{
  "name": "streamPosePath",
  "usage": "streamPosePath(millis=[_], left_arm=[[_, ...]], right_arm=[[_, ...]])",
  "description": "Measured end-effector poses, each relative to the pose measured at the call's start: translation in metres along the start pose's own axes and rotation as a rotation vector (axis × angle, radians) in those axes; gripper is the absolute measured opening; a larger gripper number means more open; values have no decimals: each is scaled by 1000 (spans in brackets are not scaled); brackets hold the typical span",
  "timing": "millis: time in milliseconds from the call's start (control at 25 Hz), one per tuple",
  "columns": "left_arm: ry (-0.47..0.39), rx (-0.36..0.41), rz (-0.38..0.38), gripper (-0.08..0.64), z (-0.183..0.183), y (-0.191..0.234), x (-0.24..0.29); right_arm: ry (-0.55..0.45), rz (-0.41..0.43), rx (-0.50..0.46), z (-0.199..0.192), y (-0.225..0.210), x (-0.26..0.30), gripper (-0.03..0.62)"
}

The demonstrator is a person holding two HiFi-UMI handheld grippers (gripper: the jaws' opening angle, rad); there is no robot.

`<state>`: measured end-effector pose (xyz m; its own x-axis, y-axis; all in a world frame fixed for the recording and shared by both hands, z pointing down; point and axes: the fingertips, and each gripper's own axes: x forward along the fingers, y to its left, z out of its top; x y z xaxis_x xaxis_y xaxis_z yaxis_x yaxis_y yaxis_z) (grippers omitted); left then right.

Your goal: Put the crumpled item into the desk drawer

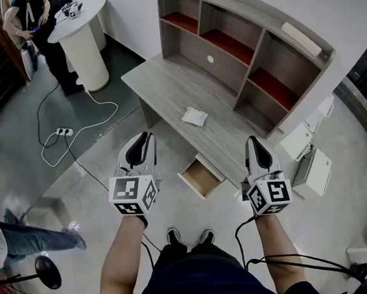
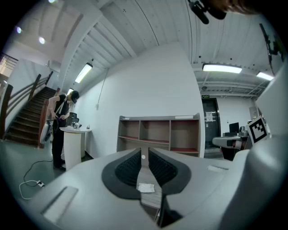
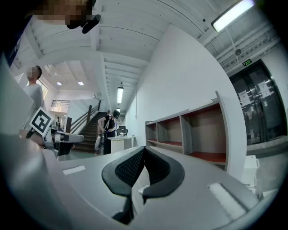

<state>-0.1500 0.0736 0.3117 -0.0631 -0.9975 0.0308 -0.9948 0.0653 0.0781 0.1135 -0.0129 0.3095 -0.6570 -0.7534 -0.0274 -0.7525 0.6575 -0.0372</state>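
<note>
The crumpled item [image 1: 194, 116], a white wad that looks like paper, lies on top of the desk [image 1: 164, 86], about midway along the desk and just in front of the desk's shelf unit [image 1: 238, 46]. The drawer [image 1: 202, 178] juts from under the desk's front edge, pulled out and bare inside. Judging by that, only the pick and the drop are left, and neither is begun. Both grippers hover off the desk's front edge, well apart from the wad.

The left gripper [image 1: 145, 139] has its jaws a narrow slit apart with nothing in them, and its own view shows the wad [image 2: 145, 187] through that slit. The right gripper [image 1: 253, 142] has its tips closed together, empty, beside the drawer at the desk's front.

The step in hand is the reach, and the left gripper looks better aimed for it. Its slit seems too tight for the wad, so the jaws should widen before they come down over the desk. The wad is likely light and could skid across the desk if 1 jaw nudges it first. Straddle its bulkiest part, settle both jaws close to the desk top, then pinch gently. The right gripper should stay clear of the drawer's mouth.
</note>
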Motion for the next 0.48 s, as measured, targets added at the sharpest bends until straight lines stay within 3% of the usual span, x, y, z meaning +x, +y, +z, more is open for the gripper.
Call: streamPosePath(millis=[480], left_arm=[[-13, -15, -29, 54, 7, 16, 0]], right_arm=[[-8, 2, -5, 8, 27, 3, 6]])
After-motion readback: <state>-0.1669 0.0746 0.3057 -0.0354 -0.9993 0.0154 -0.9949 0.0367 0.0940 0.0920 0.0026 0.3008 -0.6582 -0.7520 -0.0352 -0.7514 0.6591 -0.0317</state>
